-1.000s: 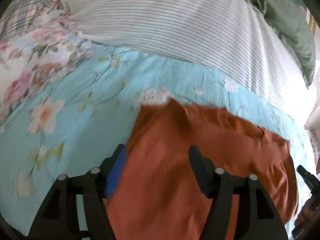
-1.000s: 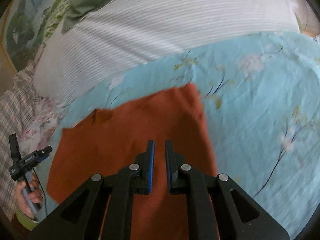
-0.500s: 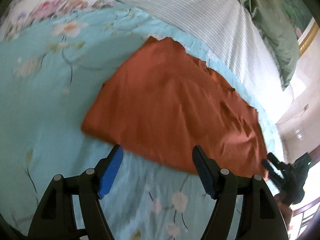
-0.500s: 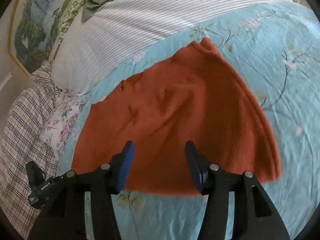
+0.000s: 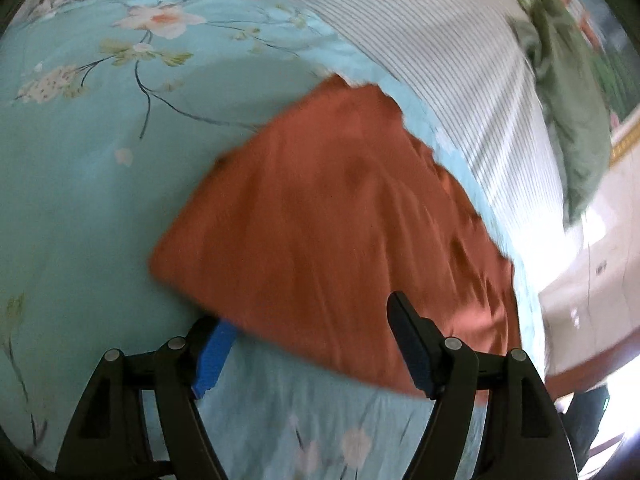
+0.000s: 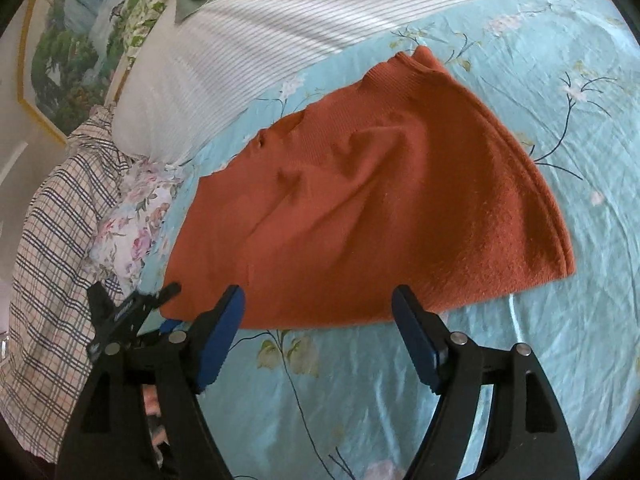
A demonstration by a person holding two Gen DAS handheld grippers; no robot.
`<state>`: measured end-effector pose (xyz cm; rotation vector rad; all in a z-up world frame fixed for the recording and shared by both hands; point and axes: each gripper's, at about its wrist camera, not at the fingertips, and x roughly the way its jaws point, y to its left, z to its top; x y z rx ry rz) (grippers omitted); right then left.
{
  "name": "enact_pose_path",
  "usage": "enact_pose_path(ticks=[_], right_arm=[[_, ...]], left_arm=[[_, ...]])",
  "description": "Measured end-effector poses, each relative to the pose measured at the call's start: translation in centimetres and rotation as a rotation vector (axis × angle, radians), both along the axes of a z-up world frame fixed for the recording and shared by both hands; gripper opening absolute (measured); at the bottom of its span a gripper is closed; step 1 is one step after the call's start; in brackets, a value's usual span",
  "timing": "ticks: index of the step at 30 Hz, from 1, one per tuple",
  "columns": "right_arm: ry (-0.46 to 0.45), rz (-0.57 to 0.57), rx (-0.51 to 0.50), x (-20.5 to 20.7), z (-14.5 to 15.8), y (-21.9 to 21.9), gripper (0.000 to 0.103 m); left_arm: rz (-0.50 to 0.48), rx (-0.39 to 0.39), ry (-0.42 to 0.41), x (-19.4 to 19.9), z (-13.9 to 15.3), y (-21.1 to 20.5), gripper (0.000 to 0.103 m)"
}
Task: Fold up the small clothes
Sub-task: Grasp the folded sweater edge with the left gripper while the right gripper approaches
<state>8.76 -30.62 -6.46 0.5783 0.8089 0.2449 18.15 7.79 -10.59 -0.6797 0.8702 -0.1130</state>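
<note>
My right fingers (image 6: 416,340) are spreading right now, blue pads wide, nothing between them; the cloth's near edge lies just ahead of the tips. Left fingers (image 5: 208,356) are spread too and empty, one pad down at the cloth's near-left edge. I cannot tell whether it is touching; that view is smeared. I reckon both sets are open because the cloth has been laid down and I'm lining up for the next pinch.

Out from the tips: the rust cloth (image 6: 360,200) lies flat on the bed (image 6: 560,360), on the floral blue sheet, doubled along its right side where I see a thick rounded fold. It's a fan shape, wide hem toward me, narrow ribbed end pointing away toward the striped pillow (image 6: 280,40). Long axis runs from me up the bed, slanting a little right in the right view.

Beyond, a plaid cloth (image 6: 52,240) sits at the left.
</note>
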Motion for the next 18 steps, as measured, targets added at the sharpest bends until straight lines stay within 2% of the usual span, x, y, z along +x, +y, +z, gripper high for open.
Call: enact_pose_path(ticks=[3,6,8,10,13,18], right_arm=[[-0.012,-0.002,0.001,-0.2,0.1,0.1,0.078],[-0.024,-0.005,0.012,-0.1,0.2,-0.1,0.078],[-0.025,-0.007,0.015,0.1,0.2,-0.3,0.078],[-0.021,-0.01,0.017,0.3,0.1,-0.6,0.078],[-0.023,-0.014,0.032,0.7,0.0,-1.3,0.078],[-0.035,-0.016,0.069,1.5,0.6,-3.2,0.078]], left_arm=[[0.049,-0.009,-0.005,1.4,0.0,0.9,0.07],[0.085,0.015,-0.005,2.5,0.1,1.5,0.055],[0.088,0.023,-0.003,3.2,0.2,1.8,0.03],[0.08,0.015,-0.013,3.4,0.5,1.9,0.016],[0.052,0.069,-0.071,3.0,2.3,0.6,0.012],[-0.096,0.189,-0.205,2.2,7.0,-5.0,0.007]])
